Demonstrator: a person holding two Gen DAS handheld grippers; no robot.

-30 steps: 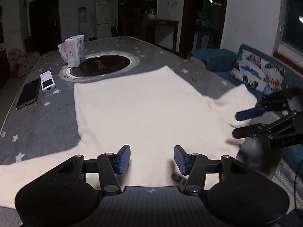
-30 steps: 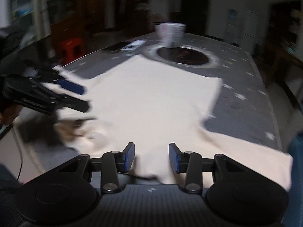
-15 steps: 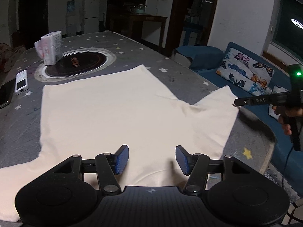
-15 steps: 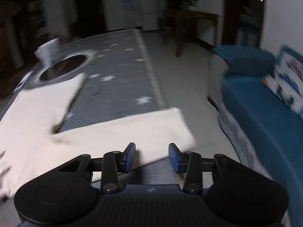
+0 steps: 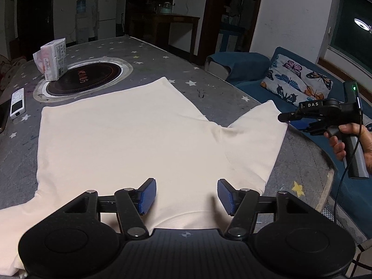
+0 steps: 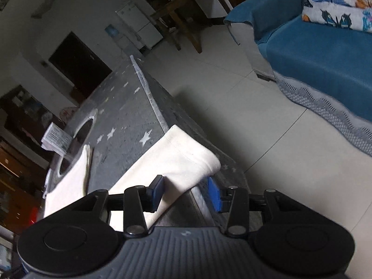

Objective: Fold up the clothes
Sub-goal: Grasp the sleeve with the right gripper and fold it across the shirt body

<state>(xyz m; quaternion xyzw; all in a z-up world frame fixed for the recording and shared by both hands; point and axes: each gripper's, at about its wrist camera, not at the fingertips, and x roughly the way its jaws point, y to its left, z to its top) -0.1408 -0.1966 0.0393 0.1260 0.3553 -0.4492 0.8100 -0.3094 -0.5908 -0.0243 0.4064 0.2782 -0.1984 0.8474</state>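
A cream T-shirt [image 5: 130, 139] lies spread flat on the grey star-patterned table [image 5: 162, 53], collar toward me. My left gripper [image 5: 186, 196] hovers open above the collar, holding nothing. The right sleeve [image 5: 258, 137] reaches the table's right edge. In the left wrist view my right gripper [image 5: 293, 121] is held by a hand just off that sleeve's end. In the right wrist view, my right gripper [image 6: 186, 194] is open, tilted, with the sleeve's end [image 6: 183, 158] lying between its blue pads [image 6: 158, 193], not pinched.
A round black hob [image 5: 83, 78] is set into the table beyond the shirt, with a tissue pack [image 5: 52, 59] on its rim. A remote [image 5: 17, 103] lies at the left. A blue sofa [image 6: 325, 53] with a butterfly cushion [image 5: 295, 81] stands right of the table, across bare floor [image 6: 232, 97].
My right gripper has swung out past the table's right edge and tilted, and now brackets the right sleeve's end. The left gripper stays open over the collar.
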